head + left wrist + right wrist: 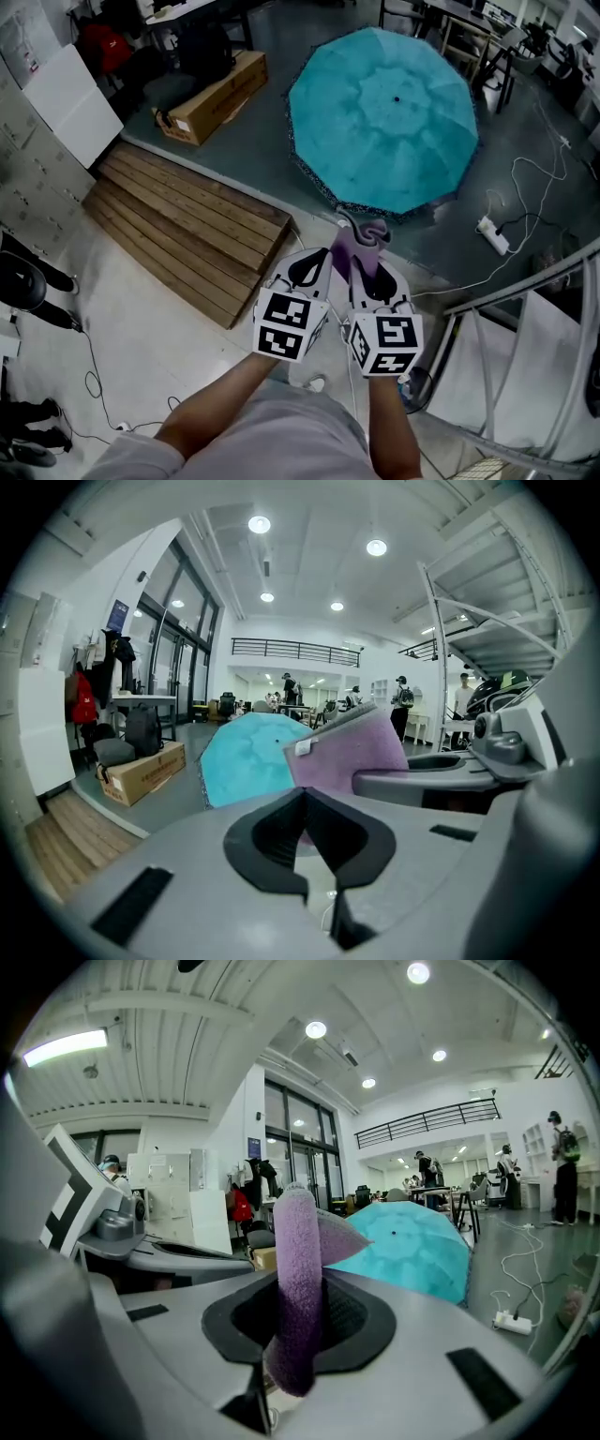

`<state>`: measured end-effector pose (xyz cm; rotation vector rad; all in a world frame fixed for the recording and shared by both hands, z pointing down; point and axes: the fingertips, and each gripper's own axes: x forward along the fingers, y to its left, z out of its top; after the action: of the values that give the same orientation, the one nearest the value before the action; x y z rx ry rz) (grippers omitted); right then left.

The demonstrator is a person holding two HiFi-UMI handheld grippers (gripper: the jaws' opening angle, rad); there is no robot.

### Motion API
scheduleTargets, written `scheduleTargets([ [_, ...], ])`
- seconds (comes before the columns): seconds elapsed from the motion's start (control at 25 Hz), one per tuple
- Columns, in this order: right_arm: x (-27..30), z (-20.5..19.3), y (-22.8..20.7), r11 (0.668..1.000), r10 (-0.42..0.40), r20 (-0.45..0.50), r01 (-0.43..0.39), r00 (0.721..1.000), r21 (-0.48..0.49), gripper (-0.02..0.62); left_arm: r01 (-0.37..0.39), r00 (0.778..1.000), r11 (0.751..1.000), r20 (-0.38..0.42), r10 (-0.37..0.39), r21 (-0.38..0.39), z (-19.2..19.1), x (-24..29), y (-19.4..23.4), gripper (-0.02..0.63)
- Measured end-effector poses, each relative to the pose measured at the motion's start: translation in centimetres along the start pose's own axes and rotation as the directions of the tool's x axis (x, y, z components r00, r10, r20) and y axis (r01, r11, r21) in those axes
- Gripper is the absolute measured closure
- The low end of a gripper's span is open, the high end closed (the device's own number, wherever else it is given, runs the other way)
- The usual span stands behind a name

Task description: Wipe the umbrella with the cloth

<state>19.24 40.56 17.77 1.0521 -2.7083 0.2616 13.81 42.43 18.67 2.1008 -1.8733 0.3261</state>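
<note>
Umbrella (382, 117): open, teal, canopy up, on the grey floor ahead of the person. Dark trim round its rim. Box (211, 94) to its left, power strip (494, 234) to its right.

Right gripper (368, 259): jaws pressed onto the cloth (361, 242). The right gripper view shows the purple cloth (298, 1269) standing upright as a folded roll between the black pads. One flap points toward the umbrella (412, 1246).

Left gripper (317, 259): jaws together with nothing between them. The left gripper view shows the pads (267, 836) meeting at their tips. In that view the cloth (361, 752) sits just to the right and the umbrella (242, 759) lies beyond it.

Both grippers are held side by side, close together, in the air in front of the person. The cloth is clear of the umbrella. In the head view the top of the cloth sits just short of the canopy's near rim.

Pallet (187, 225): on the floor, left of the grippers
</note>
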Motion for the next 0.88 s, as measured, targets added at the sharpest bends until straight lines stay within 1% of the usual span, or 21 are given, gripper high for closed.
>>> scheduleTargets([
  [0.16, 3.2, 0.2, -0.6, 1.0, -0.005, -0.006, 0.005, 1.0, -0.005, 0.518, 0.009, 1.0, 1.0, 0.001, -0.009, -0.008, 0.3, 2.4, 2.2, 0.601],
  [0.32, 7.8, 0.8, -1.4, 1.0, -0.012, -0.016, 0.012, 1.0, -0.007, 0.518, 0.023, 1.0, 1.0, -0.002, -0.023, -0.017, 1.1, 5.9, 5.3, 0.601],
  [0.72, 23.0, 4.7, -1.8, 0.999, -0.045, -0.062, 0.045, 0.997, -0.008, 0.518, 0.076, 0.997, 0.996, -0.027, -0.077, -0.045, 5.0, 15.2, 17.1, 0.601],
  [0.88, 28.9, 6.0, -1.8, 0.998, -0.055, -0.078, 0.055, 0.995, 0.003, 0.518, 0.09, 0.995, 0.995, -0.041, -0.092, -0.052, 5.9, 18.5, 21.9, 0.601],
])
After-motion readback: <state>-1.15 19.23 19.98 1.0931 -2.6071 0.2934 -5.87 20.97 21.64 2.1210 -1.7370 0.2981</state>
